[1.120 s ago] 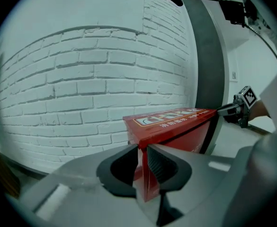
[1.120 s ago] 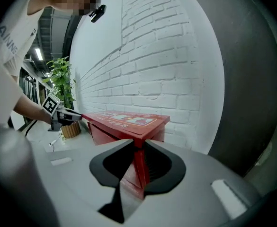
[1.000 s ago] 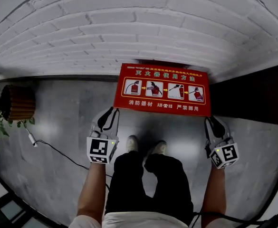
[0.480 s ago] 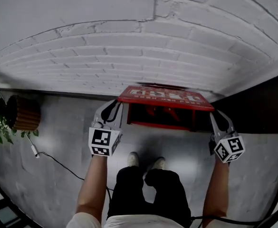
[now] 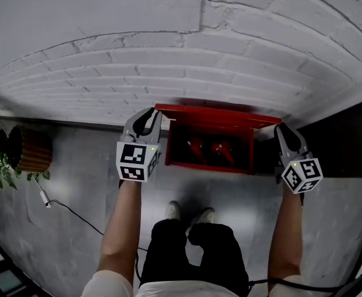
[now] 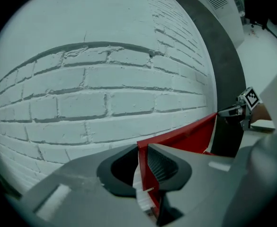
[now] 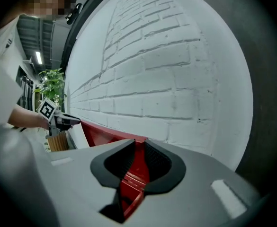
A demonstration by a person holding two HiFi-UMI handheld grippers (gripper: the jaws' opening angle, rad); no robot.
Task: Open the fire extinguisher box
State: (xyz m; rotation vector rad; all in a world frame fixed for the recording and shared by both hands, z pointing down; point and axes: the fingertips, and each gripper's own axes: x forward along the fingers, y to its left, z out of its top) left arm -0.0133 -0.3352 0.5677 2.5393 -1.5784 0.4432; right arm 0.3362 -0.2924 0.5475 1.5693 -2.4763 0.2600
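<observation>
A red fire extinguisher box (image 5: 209,164) stands on the floor against the white brick wall. Its red lid (image 5: 218,114) is raised almost on edge, and two red extinguishers (image 5: 210,148) show inside. My left gripper (image 5: 148,120) is shut on the lid's left end, and my right gripper (image 5: 284,133) is shut on its right end. In the left gripper view the lid's thin red edge (image 6: 143,169) sits clamped between the jaws. The right gripper view shows the same red edge (image 7: 137,167) pinched between its jaws, with the left gripper (image 7: 62,120) at the far end.
A potted plant in a ribbed wooden pot (image 5: 27,148) stands at the left wall. A thin black cable (image 5: 75,209) trails over the grey floor. A dark panel (image 5: 348,138) adjoins the box on the right. My shoes (image 5: 187,212) stand just before the box.
Both grippers rose and carried the lid from flat, with its instruction label showing, to nearly upright. The box's inside and its extinguishers have come into sight.
</observation>
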